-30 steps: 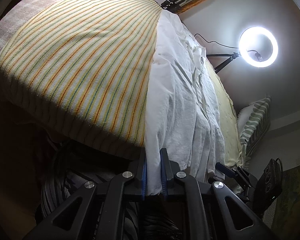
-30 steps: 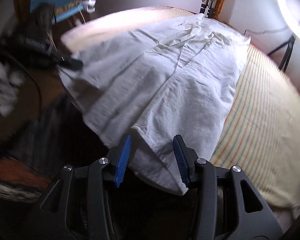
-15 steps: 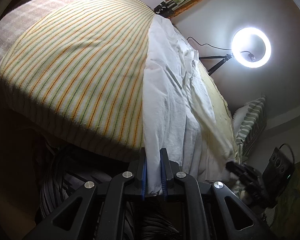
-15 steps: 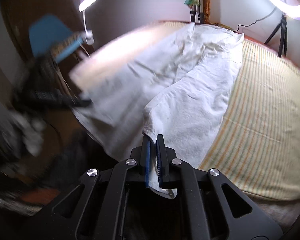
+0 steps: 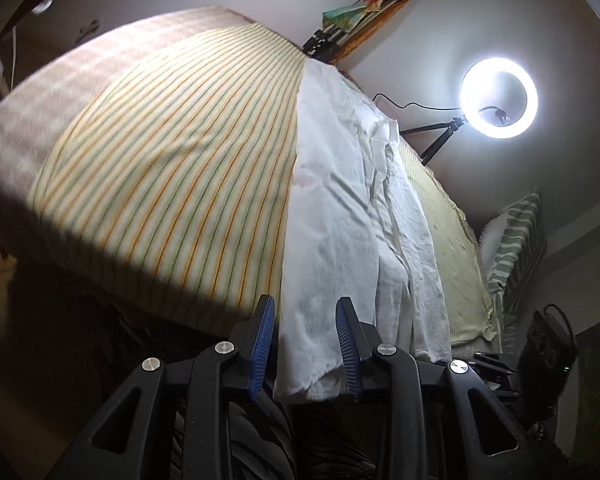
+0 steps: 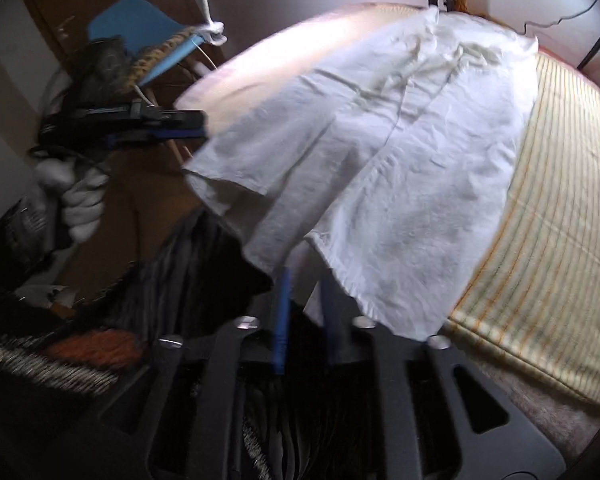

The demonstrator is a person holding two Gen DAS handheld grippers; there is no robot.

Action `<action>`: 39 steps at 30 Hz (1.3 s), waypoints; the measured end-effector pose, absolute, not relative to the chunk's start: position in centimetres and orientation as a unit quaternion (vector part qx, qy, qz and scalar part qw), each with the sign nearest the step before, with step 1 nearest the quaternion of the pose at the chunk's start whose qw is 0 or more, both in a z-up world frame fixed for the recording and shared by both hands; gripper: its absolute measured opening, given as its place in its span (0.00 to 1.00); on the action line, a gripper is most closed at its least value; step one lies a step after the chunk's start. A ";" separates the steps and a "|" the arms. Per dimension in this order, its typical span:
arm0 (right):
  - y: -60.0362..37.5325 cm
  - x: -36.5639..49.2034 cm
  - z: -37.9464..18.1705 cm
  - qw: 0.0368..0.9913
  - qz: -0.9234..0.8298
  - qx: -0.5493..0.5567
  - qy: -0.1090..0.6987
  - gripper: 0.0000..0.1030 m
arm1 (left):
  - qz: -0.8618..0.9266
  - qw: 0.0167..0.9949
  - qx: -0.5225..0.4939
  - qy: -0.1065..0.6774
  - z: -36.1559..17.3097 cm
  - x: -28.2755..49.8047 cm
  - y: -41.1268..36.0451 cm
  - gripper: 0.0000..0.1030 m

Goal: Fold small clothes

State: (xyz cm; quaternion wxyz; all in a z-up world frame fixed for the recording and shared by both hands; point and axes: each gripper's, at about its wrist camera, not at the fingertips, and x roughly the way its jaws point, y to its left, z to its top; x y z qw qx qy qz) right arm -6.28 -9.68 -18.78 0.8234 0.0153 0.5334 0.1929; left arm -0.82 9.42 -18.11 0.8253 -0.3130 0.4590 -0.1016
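On the striped bed cover (image 5: pixel 160 184) lies the white cloth (image 5: pixel 340 220), its near edge hanging over the bed's side. The left claw (image 5: pixel 306 344) has just been opening; its blue pads stand apart with the hem loose between them. The right claw (image 6: pixel 304 312) has just been opening too, a little, and the cloth corner sits by its pads, not pinched. To fold well, I think both should bite the hem again, then lift together. No boxes or baskets show here.

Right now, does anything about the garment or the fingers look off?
The white garment is rumpled, its near hem hanging off the striped bed. Both grippers, left and right, have just been opening, hem loose between them.
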 end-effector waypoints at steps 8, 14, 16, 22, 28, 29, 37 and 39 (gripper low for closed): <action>-18.3 -6.6 -17.0 0.861 0.051 0.121 0.491 0.24 | -0.097 0.825 -0.280 0.482 -19.0 1.7 8.7 0.29; -18.0 -0.6 -16.2 0.885 0.059 0.083 0.453 0.17 | -0.116 0.855 -0.234 0.448 -16.8 6.9 6.9 0.22; -17.6 1.5 -16.9 0.884 0.060 0.074 0.457 0.17 | -0.115 0.856 -0.224 0.452 -17.1 8.8 6.4 0.21; -18.6 4.1 -19.4 0.865 0.040 0.075 0.494 0.17 | -0.114 0.853 -0.178 0.478 -19.3 11.8 5.0 0.18; -18.5 0.6 -20.8 0.860 0.041 0.096 0.500 0.17 | -0.117 0.864 -0.138 0.469 -19.8 8.7 4.8 0.17; -18.5 0.0 -20.7 0.860 0.038 0.104 0.498 0.17 | -0.117 0.865 -0.135 0.470 -19.9 8.2 4.9 0.18; -15.8 -5.8 -20.1 0.864 0.023 0.059 0.499 0.19 | -0.102 0.874 -0.106 0.463 -20.1 2.9 5.1 0.20; -15.4 -7.0 -20.1 0.860 0.025 0.060 0.505 0.19 | -0.101 0.876 -0.110 0.459 -20.1 1.5 5.3 0.21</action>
